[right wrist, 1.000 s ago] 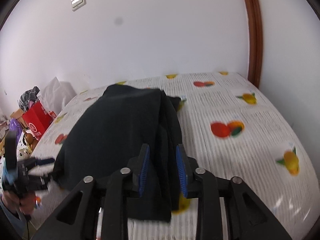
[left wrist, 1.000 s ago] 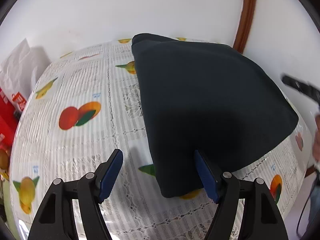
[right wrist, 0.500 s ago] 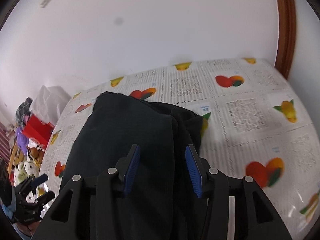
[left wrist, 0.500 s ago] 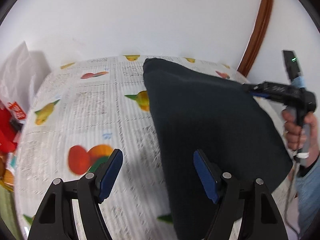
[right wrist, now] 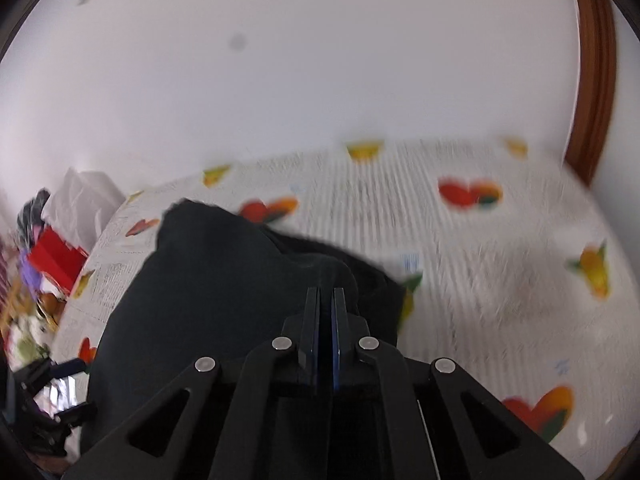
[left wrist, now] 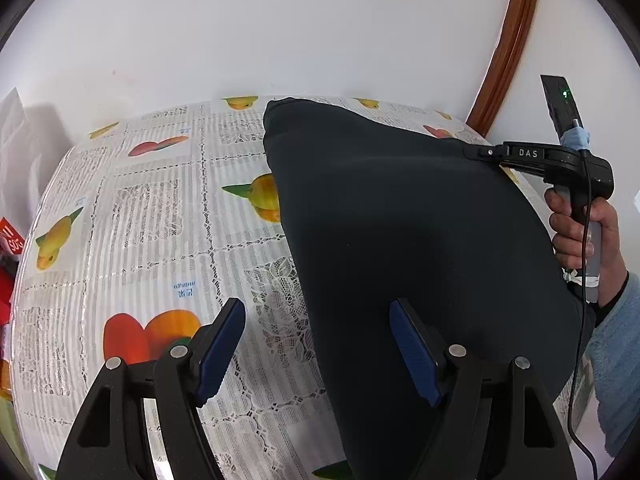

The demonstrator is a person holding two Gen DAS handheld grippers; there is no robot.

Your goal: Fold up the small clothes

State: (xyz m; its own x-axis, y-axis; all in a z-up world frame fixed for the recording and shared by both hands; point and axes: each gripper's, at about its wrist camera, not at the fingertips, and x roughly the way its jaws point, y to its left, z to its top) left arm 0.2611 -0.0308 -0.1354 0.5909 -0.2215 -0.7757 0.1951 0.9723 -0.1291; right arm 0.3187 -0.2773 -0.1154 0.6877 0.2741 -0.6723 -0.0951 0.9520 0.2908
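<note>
The right-wrist view is motion-blurred: the right gripper's [right wrist: 326,290] tongs are together over the dark navy folded cloth garment [left wrist: 400,220], but whether they pinch cloth is unclear. The garment lies on the right half of the fruit-printed lace-pattern plastic tablecloth [left wrist: 160,220], its near end cut off. Only the left-wrist view shows "DAS" on the right gripper, "mango" upside down on the tablecloth, and the holding hand [left wrist: 580,232]. The left gripper's [left wrist: 316,308] tongs are apart and opening, straddling the garment's left edge.

Black garment [left wrist: 400,220] on white tablecloth [left wrist: 160,216] (fruit-printed, lacy).
</note>
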